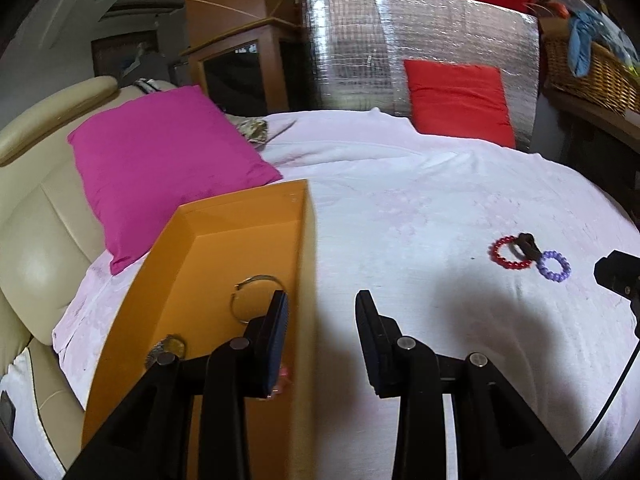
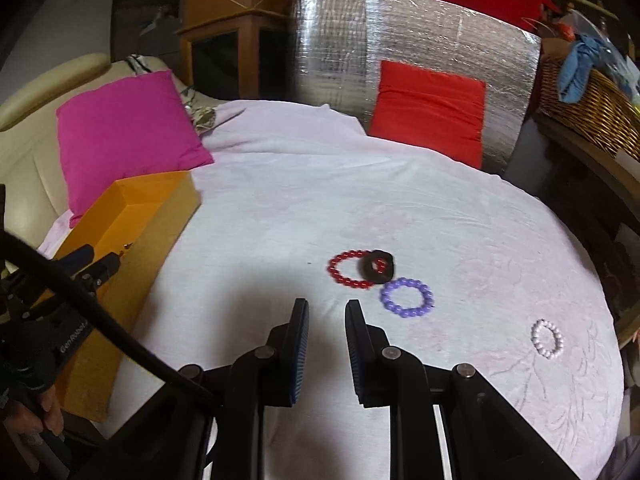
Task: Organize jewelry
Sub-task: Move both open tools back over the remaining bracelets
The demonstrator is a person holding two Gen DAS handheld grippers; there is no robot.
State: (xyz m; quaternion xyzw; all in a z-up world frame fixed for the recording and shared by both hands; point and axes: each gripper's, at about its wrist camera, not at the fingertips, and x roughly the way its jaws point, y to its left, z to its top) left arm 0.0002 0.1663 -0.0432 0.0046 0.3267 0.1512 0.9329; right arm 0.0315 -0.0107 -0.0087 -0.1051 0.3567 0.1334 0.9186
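**Bracelets ahead of the right claw, box under the left**

Right wrist view: right gripper (image 2: 326,308) empty, jaws parted a little, nothing between the pads. Just ahead and slightly right of the tips, a red bead bracelet (image 2: 349,269) with a dark ring (image 2: 377,267) lying across its right side, touching. Purple bead bracelet (image 2: 407,297) just right of the tips, close to the red one; contact not clear. White bead bracelet (image 2: 547,338) well off to the right, alone.

Left wrist view: left gripper (image 1: 322,308) also empty, jaws open wider, straddling the near wall of the orange box (image 1: 224,216). Inside the box, left of the tips, a metal hoop bangle (image 1: 256,298) and a dull, partly hidden piece (image 1: 170,346) nearer the claw.

Handling, as a judgement: beaded bands likely light, floppy, probably elastic, prone to rolling; best pinched across one side of the loop, bead strand between the pads. Purple looks the easiest first take, lying clear. Red likely to drag the dark ring along.

Room: soft white cloth (image 2: 300,208) wide and bare ahead; cloth apt to bunch under the pads. Box wall the one hard edge, on the left; far rim of the cloth well away from the jewelry.
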